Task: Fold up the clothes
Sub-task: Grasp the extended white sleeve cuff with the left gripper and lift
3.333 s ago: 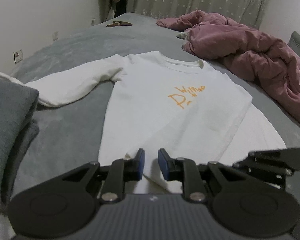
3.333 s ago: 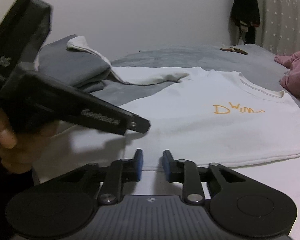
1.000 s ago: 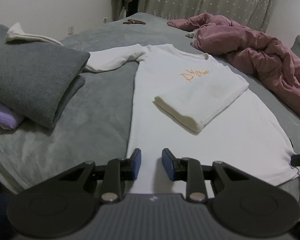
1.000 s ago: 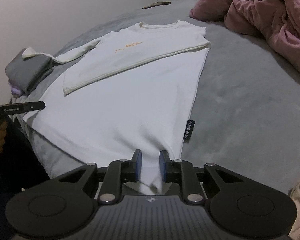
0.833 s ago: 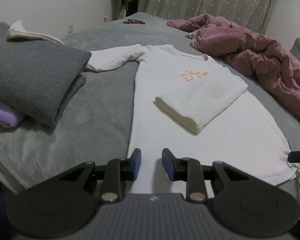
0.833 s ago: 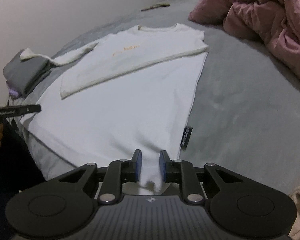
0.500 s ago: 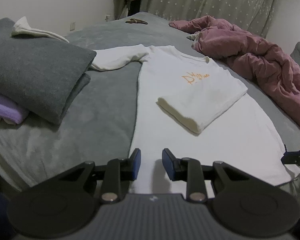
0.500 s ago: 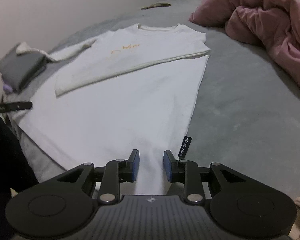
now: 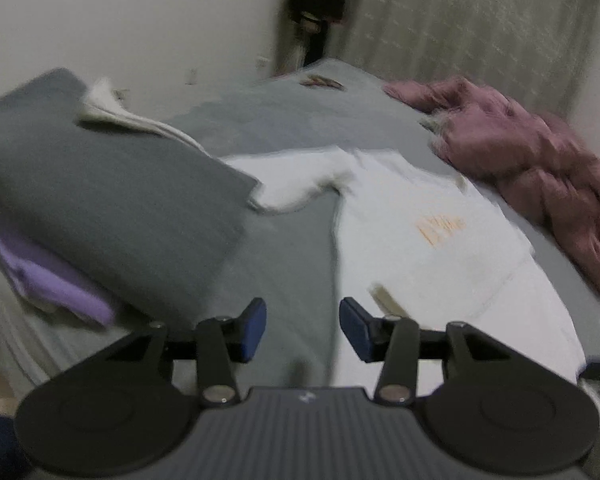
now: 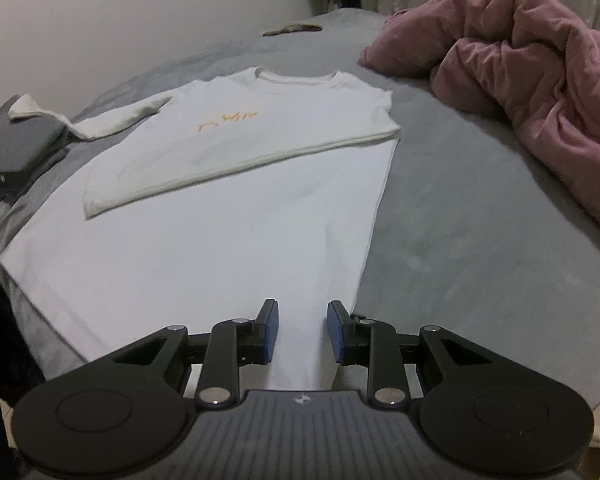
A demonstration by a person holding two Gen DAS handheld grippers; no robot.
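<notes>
One white shirt (image 10: 204,248) flat on bed, left claw (image 9: 302,330) spread, right claw (image 10: 299,332) spread

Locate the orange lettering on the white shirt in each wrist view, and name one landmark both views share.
Left wrist: orange lettering right of centre, blurred, on the shirt.
Right wrist: lettering upper left of centre.
Shared landmark: pink duvet, at the right in both.
</notes>
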